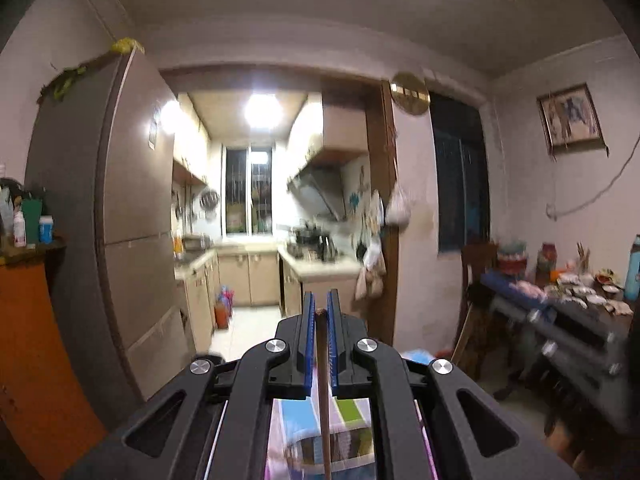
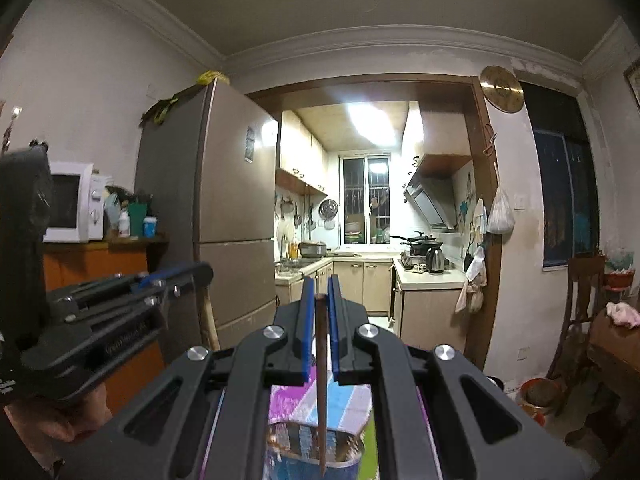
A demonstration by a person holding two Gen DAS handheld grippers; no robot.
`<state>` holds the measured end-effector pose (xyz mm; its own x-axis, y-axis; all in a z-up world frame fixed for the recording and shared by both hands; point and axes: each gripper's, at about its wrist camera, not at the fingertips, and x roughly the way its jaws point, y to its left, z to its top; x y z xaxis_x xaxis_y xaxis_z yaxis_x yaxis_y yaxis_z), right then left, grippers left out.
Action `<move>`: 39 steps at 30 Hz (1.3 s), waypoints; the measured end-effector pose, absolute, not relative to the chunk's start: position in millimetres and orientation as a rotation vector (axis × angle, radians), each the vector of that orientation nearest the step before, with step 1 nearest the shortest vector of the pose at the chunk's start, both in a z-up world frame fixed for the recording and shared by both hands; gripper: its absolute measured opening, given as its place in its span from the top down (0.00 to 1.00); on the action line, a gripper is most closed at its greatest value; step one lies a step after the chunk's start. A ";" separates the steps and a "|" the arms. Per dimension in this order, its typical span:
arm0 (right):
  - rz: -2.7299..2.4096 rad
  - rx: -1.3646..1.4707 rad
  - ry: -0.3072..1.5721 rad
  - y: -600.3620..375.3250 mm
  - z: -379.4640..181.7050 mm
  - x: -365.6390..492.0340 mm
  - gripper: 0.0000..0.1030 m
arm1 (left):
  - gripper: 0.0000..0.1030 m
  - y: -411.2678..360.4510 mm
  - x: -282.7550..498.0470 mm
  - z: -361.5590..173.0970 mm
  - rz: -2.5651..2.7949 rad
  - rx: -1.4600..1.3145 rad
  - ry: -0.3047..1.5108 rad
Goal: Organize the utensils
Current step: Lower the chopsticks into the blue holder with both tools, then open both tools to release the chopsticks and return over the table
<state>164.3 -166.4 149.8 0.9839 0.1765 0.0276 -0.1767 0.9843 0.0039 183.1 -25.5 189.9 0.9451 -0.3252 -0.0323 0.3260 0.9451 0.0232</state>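
Jaws: left gripper point(image 1: 319, 308) and right gripper point(image 2: 319, 294) each clamp one chopstick point(image 2: 321, 380) hanging over a metal holder point(image 2: 316, 450) (striped cloth beneath). Step: carrying; next, lower tips inside.

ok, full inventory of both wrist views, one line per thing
chopstick, left: 1, brown, hanging upright between left tongs
chopstick, right: 1, dark brown, between right tongs, tip over container
metal container: 1, silver, below right tongs on striped cloth
striped cloth: 1, multicolour, underneath
fridge: 1, brown-grey, left of kitchen doorway
microwave: 1, white, on orange cabinet
left tongs: shut on chopstick
right tongs: shut on chopstick
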 end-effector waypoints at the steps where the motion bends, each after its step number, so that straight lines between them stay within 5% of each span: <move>1: 0.174 0.011 -0.031 -166.3 148.7 170.6 0.95 | 0.93 -28.3 191.6 191.3 -0.329 0.018 0.012; 20: 0.140 0.102 0.147 -170.6 37.8 266.7 0.95 | 0.93 -23.8 301.4 67.2 -0.293 -0.075 0.164; 33: 0.131 0.098 0.081 -199.9 66.3 191.9 0.92 | 0.89 3.5 227.4 93.7 -0.274 -0.030 0.069; 39: 0.062 0.079 -0.021 -258.2 85.7 73.3 0.64 | 0.68 53.6 143.3 105.8 -0.239 0.014 -0.019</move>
<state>73.3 -258.2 85.7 0.9978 0.0613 0.0233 -0.0629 0.9950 0.0778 143.3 53.6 105.8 0.9714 -0.2370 0.0174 0.2367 0.9714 0.0167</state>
